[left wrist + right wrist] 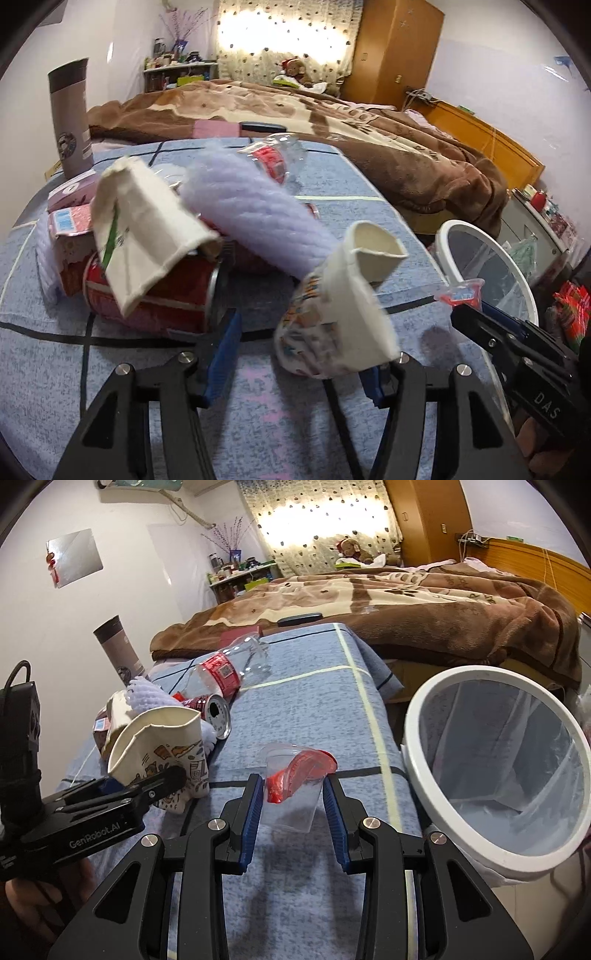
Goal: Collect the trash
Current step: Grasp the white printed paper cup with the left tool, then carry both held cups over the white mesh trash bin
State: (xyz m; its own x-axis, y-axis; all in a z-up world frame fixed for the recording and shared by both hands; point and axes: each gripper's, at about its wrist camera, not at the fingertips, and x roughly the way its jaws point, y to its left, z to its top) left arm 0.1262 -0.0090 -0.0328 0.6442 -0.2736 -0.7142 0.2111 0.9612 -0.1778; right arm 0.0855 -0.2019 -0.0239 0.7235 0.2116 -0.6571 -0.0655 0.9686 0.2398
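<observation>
on the blue cloth (295, 716), "genrobot.ai" left tool (162, 781) released; right tool (293, 786) grasps clear cup (291, 794).

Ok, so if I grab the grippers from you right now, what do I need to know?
Left gripper: open, with the printed paper cup between its jaws, not gripped.
Right gripper: shut on the clear plastic cup, beside the white bin.
Done: no trash visible in the bin yet.
Left: drop the clear plastic cup in, then collect the printed paper cup, red can, clear bottle, white paper cup and pink cartons from the blue cloth.
</observation>
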